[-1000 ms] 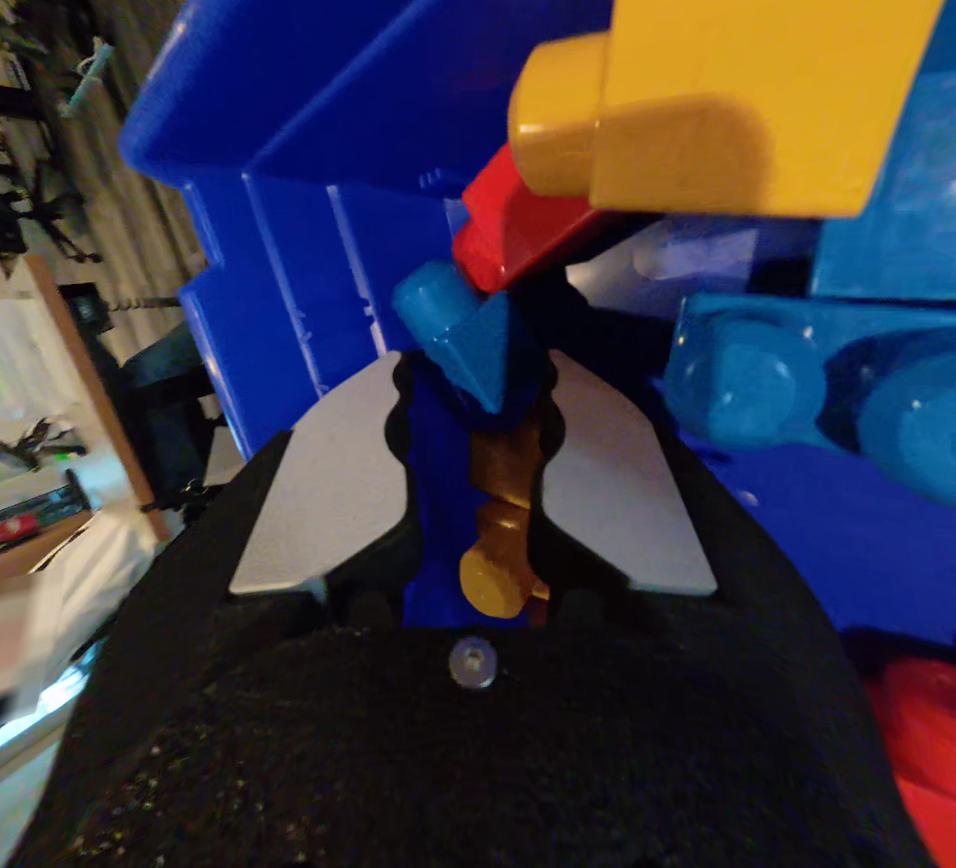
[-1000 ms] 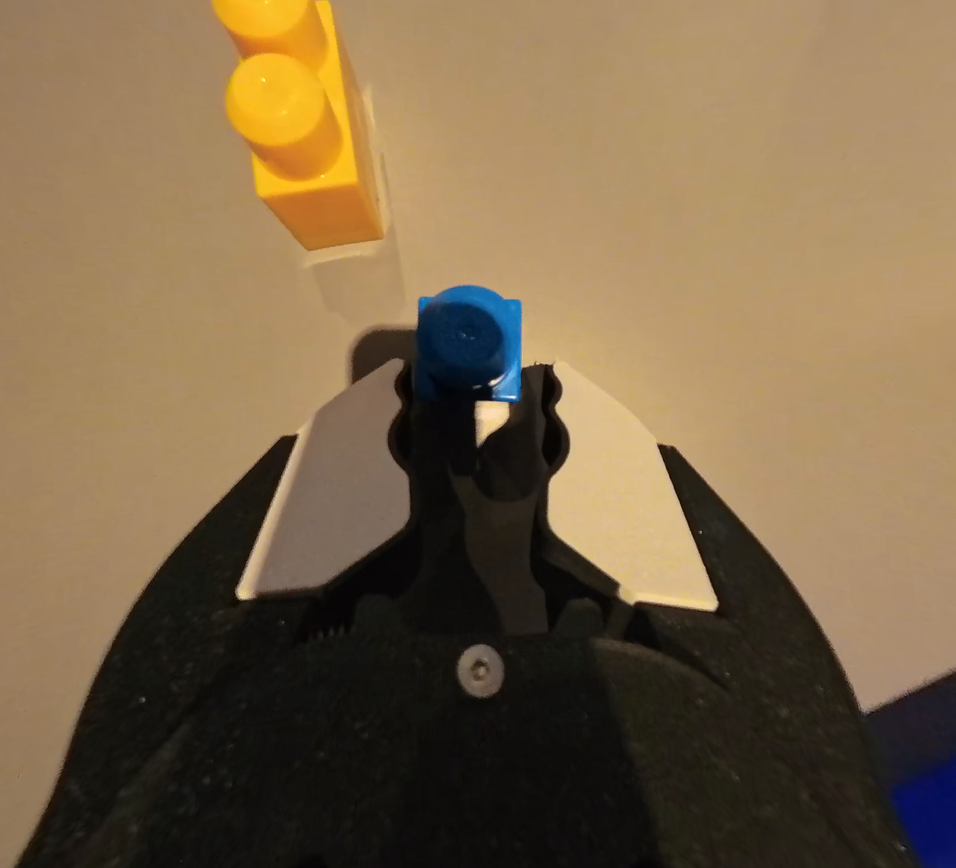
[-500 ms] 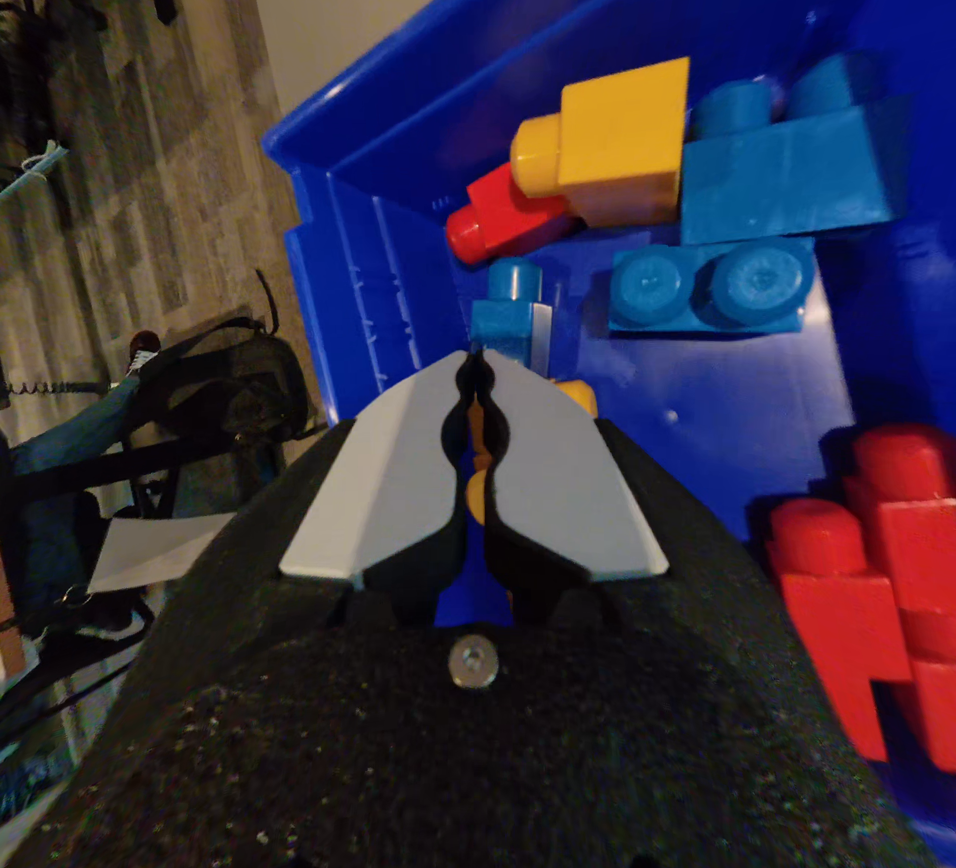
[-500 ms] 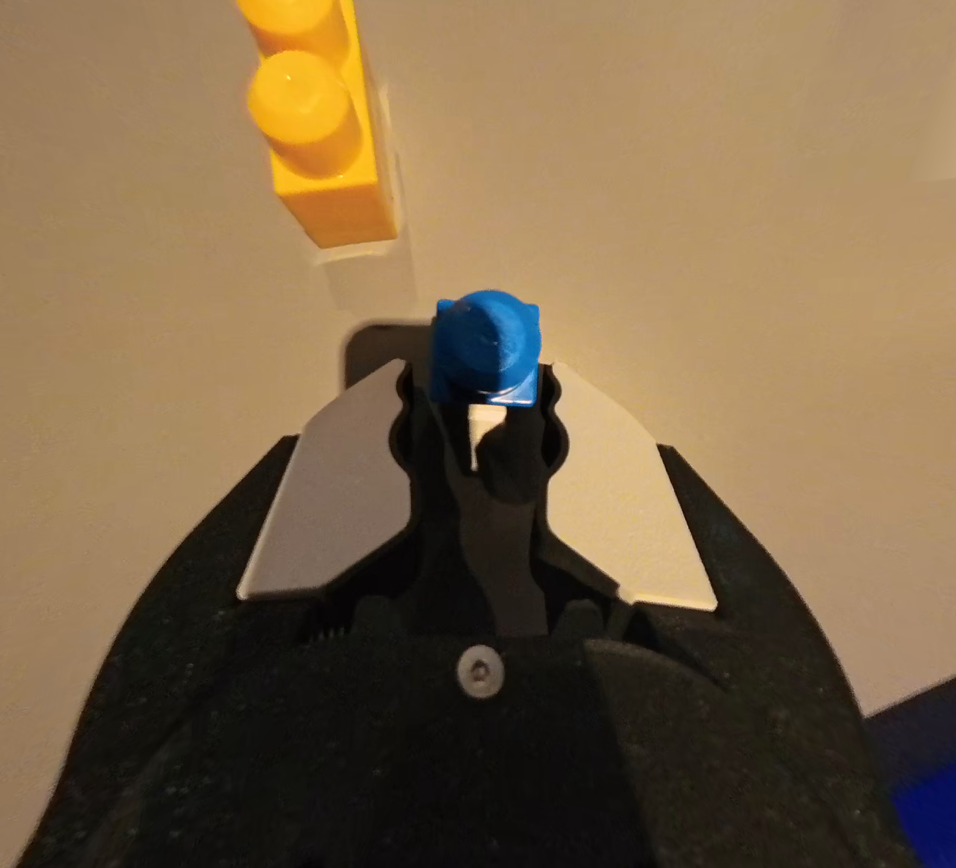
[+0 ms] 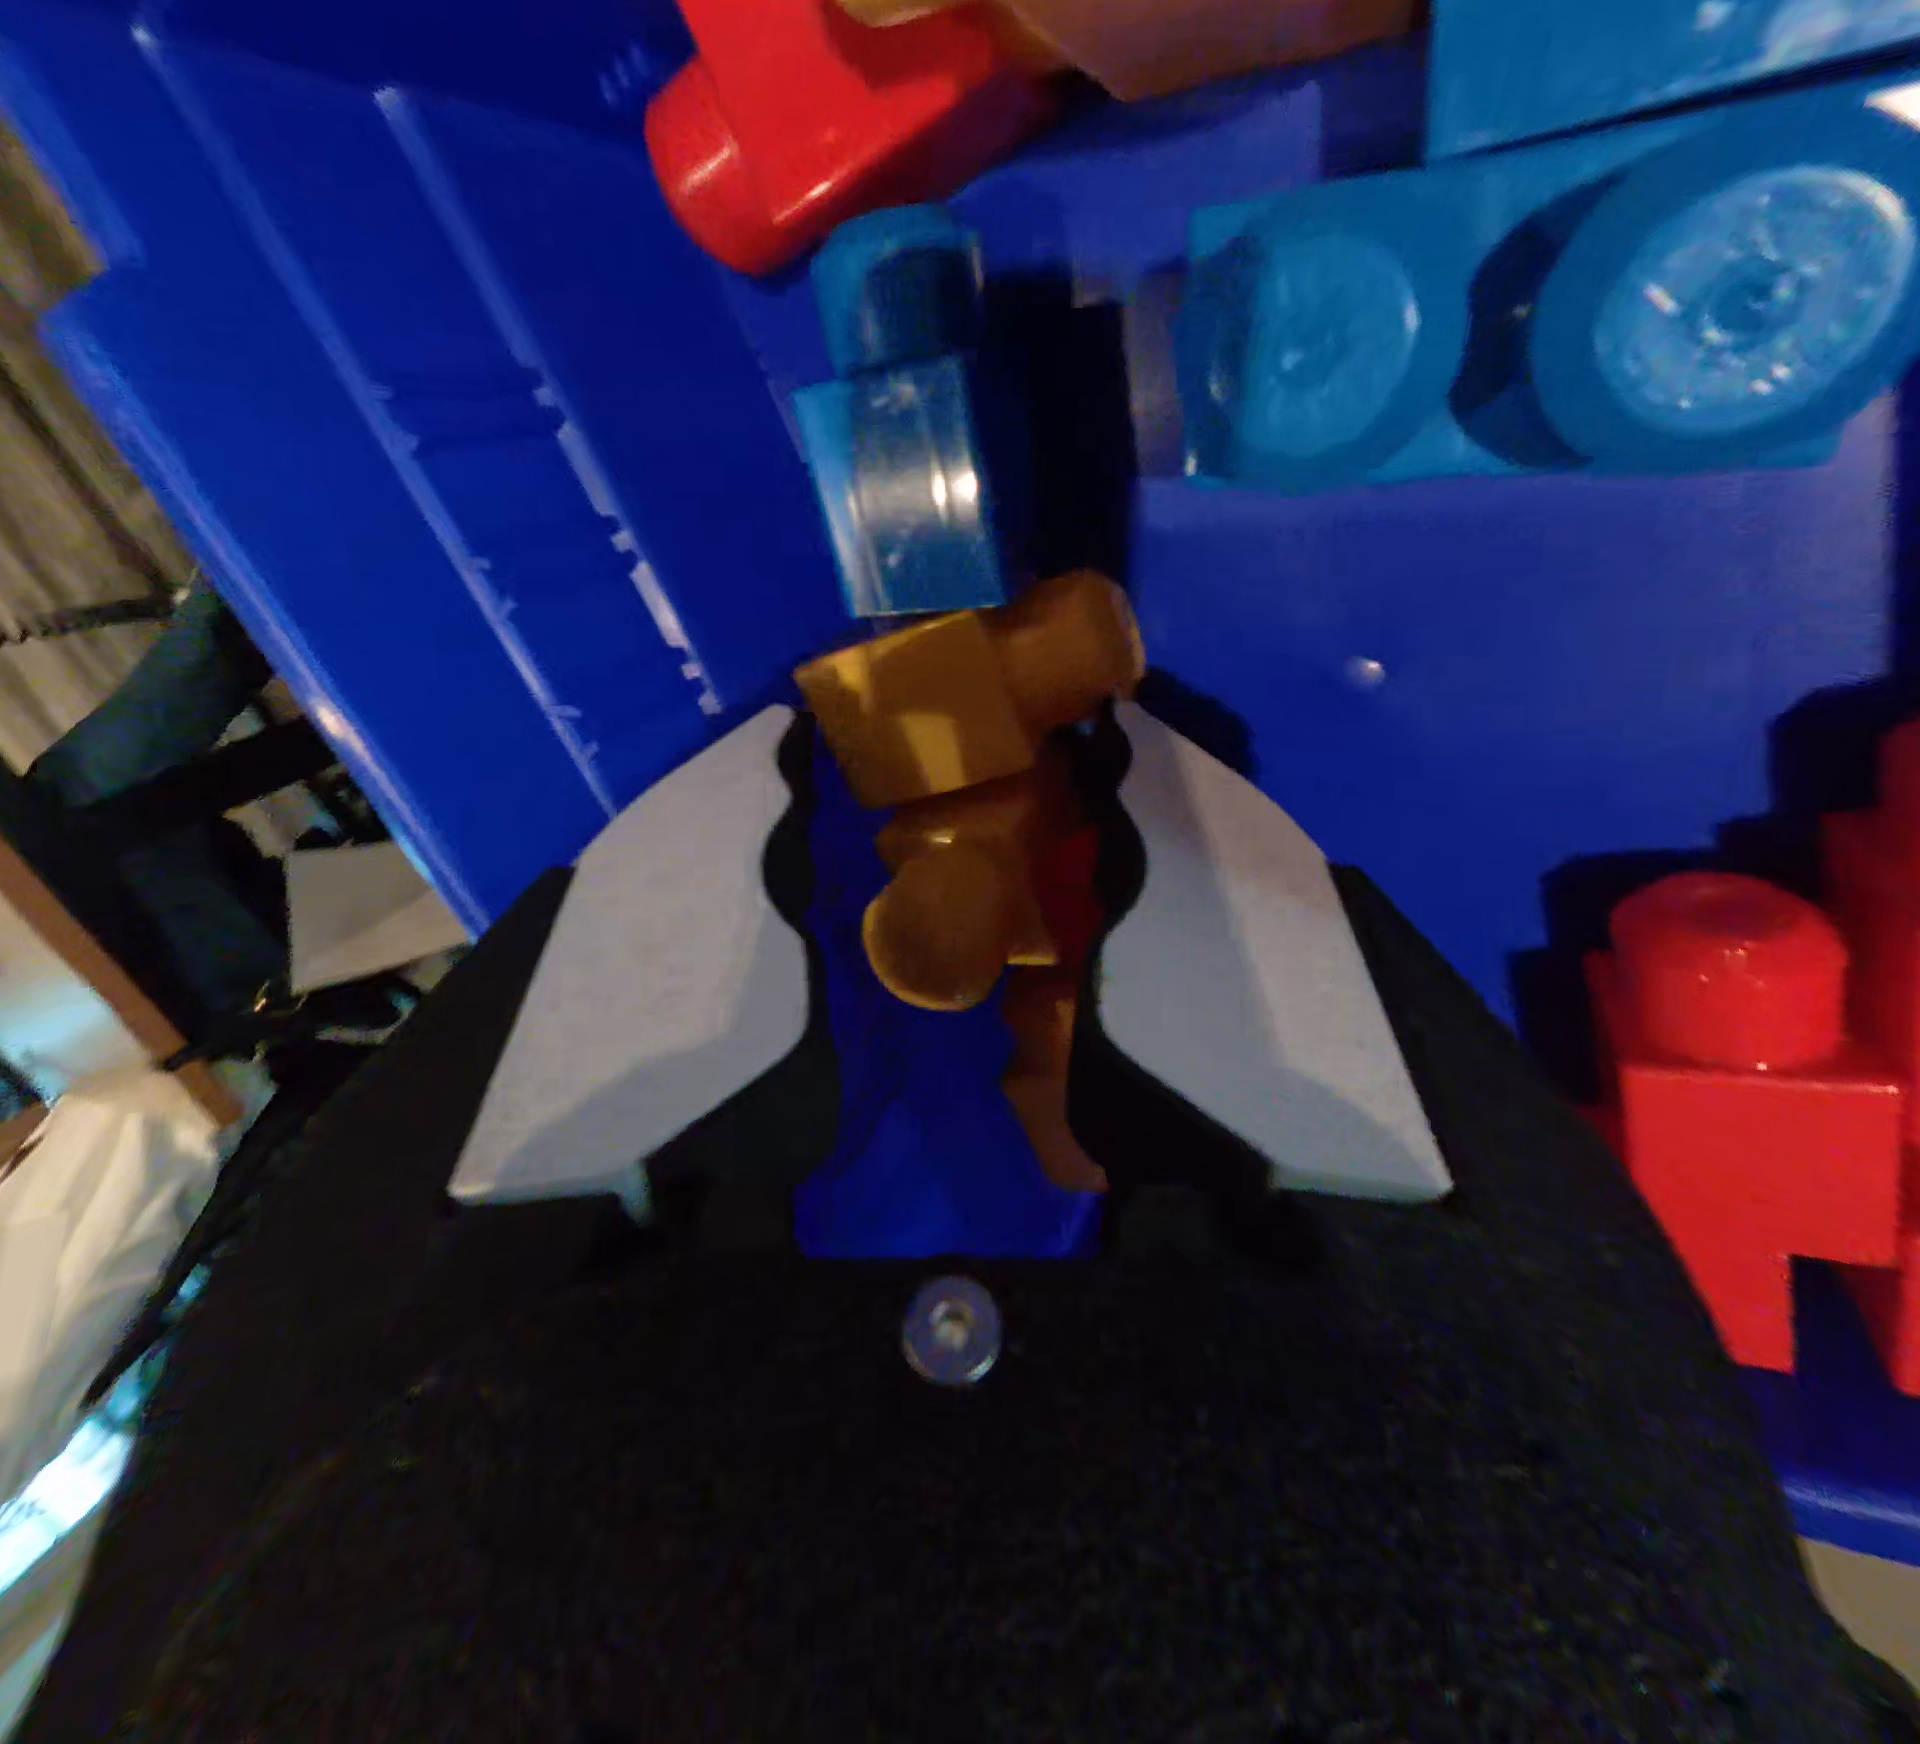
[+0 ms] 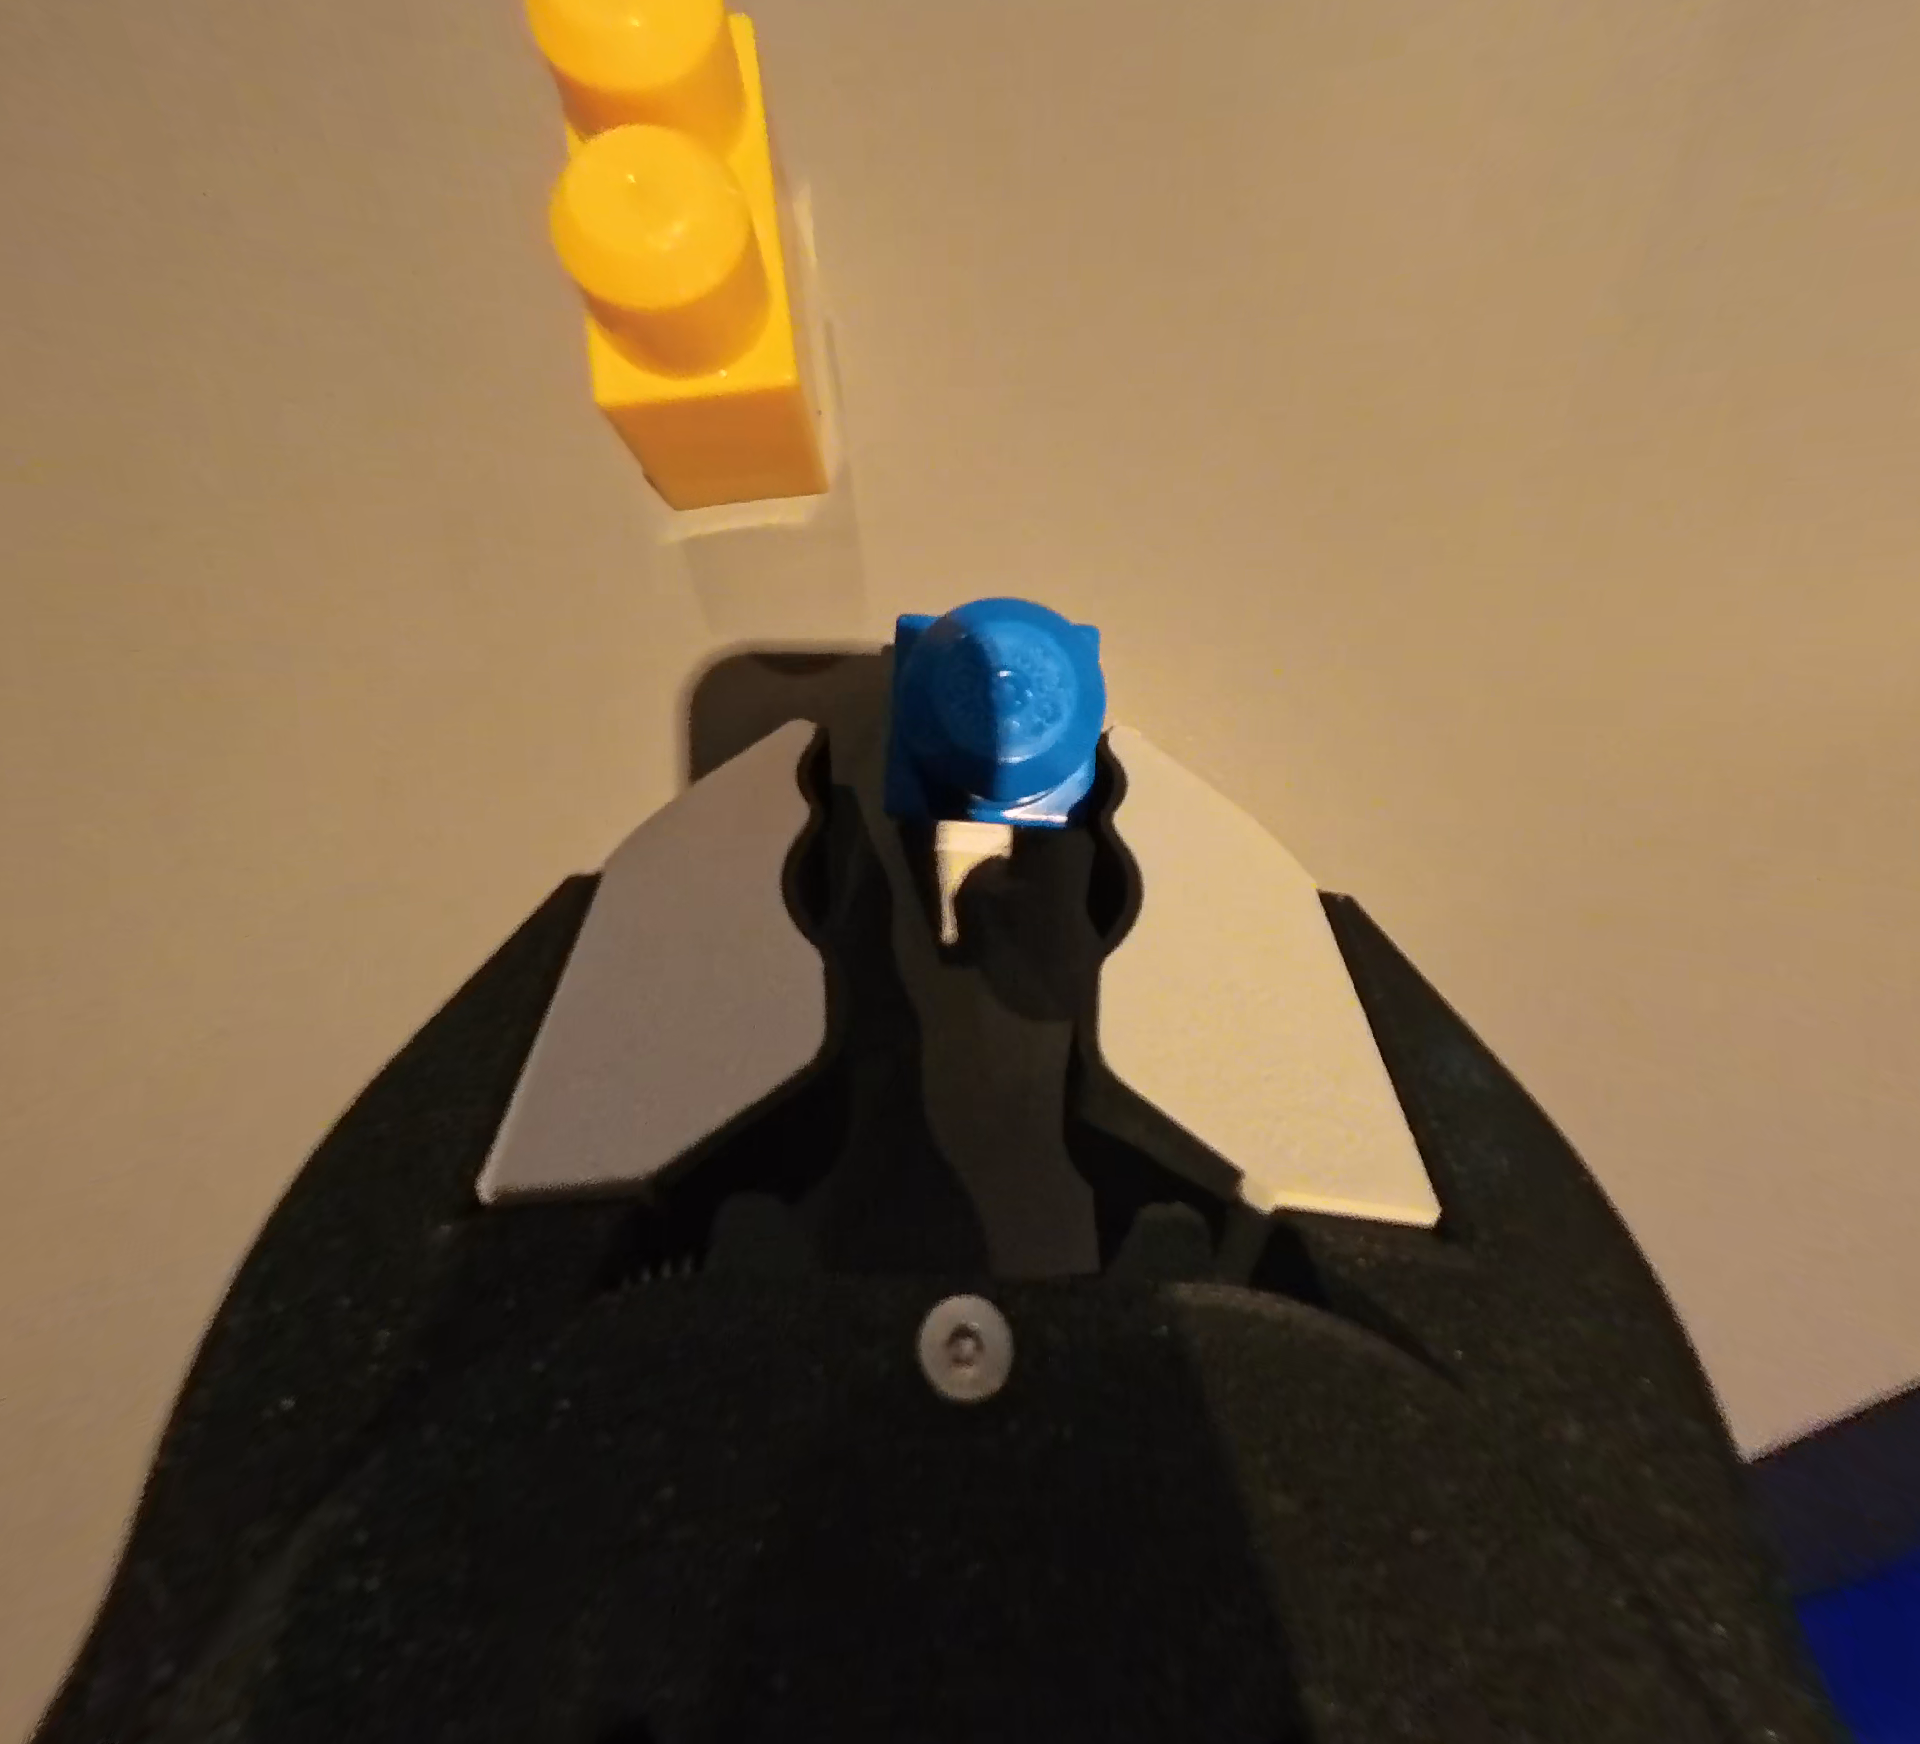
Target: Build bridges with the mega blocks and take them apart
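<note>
Jaws of the left gripper [image 5: 951, 728] stand partly open inside the blue bin [image 5: 436, 364], straddling a small yellow block [image 5: 935, 718] without visibly pinching it; centre it before closing, clear of the light-blue single-stud block [image 5: 904, 447]; right gripper [image 6: 961, 759] pinches a blue single-stud block [image 6: 992, 707] over the counter [image 6: 1455, 344], near the yellow two-stud block [image 6: 686, 281]; lower it squarely.

Black grippers, pale grey fingers [image 5: 665, 946]

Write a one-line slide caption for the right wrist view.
Right gripper holding a small blue block above the beige table, near a yellow two-stud block.
</note>
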`<move>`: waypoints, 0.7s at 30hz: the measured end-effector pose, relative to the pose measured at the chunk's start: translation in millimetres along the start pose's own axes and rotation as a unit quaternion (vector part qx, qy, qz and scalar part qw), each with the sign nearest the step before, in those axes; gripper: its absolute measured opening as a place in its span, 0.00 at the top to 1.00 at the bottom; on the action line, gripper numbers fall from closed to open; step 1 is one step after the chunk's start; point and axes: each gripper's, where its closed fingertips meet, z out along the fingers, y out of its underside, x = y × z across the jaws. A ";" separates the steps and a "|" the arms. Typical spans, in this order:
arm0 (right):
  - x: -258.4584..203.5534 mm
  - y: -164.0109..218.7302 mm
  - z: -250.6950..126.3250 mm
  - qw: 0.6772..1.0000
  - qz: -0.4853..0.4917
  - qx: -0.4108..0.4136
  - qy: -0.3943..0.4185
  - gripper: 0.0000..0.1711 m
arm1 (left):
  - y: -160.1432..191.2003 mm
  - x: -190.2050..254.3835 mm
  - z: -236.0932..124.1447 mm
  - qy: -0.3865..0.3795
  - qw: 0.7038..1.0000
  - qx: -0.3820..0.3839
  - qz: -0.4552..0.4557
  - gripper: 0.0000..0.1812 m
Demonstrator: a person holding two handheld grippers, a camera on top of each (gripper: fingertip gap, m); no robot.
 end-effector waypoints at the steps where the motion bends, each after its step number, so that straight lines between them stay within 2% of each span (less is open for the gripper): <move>1: -0.2 0.2 0.0 1.000 0.000 -0.001 0.000 0.72 | 0.1 -3.0 -0.7 -0.010 1.000 -0.014 -0.001 0.67; 4: -0.5 0.8 -0.1 1.000 -0.002 -0.002 0.000 0.72 | -0.7 0.7 2.1 0.009 0.999 -0.039 -0.018 0.56; 8: -0.6 2.0 0.2 1.000 -0.002 -0.004 -0.002 0.72 | -2.1 -2.9 5.8 -0.003 0.998 -0.065 -0.025 0.56; 11: -0.5 2.9 0.2 1.000 -0.005 -0.007 0.000 0.73 | -1.6 0.8 8.2 -0.006 0.996 -0.086 -0.014 0.51; 14: -0.2 3.5 0.0 1.000 -0.006 -0.008 0.000 0.72 | -6.9 11.7 13.7 0.017 0.997 -0.074 0.008 0.60; 21: -0.5 5.4 0.9 1.000 -0.008 -0.013 0.000 0.73 | -3.1 -1.3 20.3 -0.025 0.996 -0.080 0.008 0.66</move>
